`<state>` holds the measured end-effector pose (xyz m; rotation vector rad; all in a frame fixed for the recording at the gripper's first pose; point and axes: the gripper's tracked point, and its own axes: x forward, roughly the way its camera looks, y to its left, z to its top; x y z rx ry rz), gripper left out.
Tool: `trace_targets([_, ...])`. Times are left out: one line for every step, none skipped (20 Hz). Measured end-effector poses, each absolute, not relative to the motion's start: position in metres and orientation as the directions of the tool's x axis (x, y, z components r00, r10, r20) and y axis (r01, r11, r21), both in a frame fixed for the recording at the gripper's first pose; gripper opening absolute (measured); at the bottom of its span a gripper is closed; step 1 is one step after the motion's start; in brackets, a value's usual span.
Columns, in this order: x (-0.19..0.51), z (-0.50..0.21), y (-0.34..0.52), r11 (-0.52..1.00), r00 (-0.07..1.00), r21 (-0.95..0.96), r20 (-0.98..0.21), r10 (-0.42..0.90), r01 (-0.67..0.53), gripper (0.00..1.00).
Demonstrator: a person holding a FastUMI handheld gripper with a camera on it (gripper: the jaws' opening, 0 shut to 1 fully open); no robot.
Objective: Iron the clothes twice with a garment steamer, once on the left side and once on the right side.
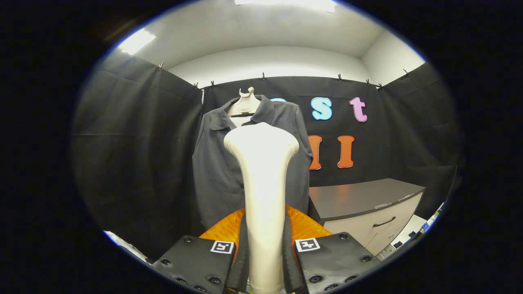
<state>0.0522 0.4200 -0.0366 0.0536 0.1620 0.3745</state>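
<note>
Gripping the garment steamer (pixel 262 183) by its handle, the claw (pixel 264 261) has both fingers (pixel 192 261) pressed against the sides of the pale shaft, which rises straight up between them. The steamer's wide head sits at the top of that shaft and faces away, toward the dark grey collared shirt (pixel 212 163) hanging on a pale hanger (pixel 245 107) in front of the booth wall. From this angle the head covers the middle of the shirt's chest, just under the open collar, but whether it touches the cloth or hangs a little apart cannot be told.

A grey cabinet (pixel 367 212) with a drawer handle stands to the right of the shirt, lower down, clear of the steamer's path.

Judging by the head's height, the step in hand looks like the start of a downward pass. With 2 passes called for, 1 on each side, the head should first shift off the button line onto the chosen half of the shirt. To do the stroke well, keep the shaft upright and the head flat to the fabric, then draw it down slowly and evenly to the hem so the cloth hangs taut under it. The shirt is loose on its hanger, so too much forward push would likely swing it away; light contact should serve better. The hold on the handle looks firm and centred, so no regrip seems needed.
</note>
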Motion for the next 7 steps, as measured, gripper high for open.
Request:
trace_targets([0.052, -0.034, 0.408, 0.932, 0.921, 0.074, -0.145, 0.361, -0.354, 0.41])
trace_targets([0.053, -0.03, 0.397, 0.934, 0.923, 0.068, -0.141, 0.358, -0.351, 0.41])
trace_targets([0.053, -0.028, 0.388, 0.934, 0.924, 0.063, -0.138, 0.356, -0.351, 0.41])
trace_targets([0.051, -0.024, 0.378, 0.936, 0.926, 0.06, -0.136, 0.353, -0.348, 0.41])
trace_targets([0.048, -0.021, 0.365, 0.937, 0.928, 0.06, -0.134, 0.348, -0.343, 0.41])
trace_targets([0.045, -0.018, 0.353, 0.938, 0.929, 0.063, -0.132, 0.345, -0.34, 0.41])
trace_targets([0.043, -0.016, 0.342, 0.939, 0.931, 0.068, -0.129, 0.343, -0.336, 0.41])
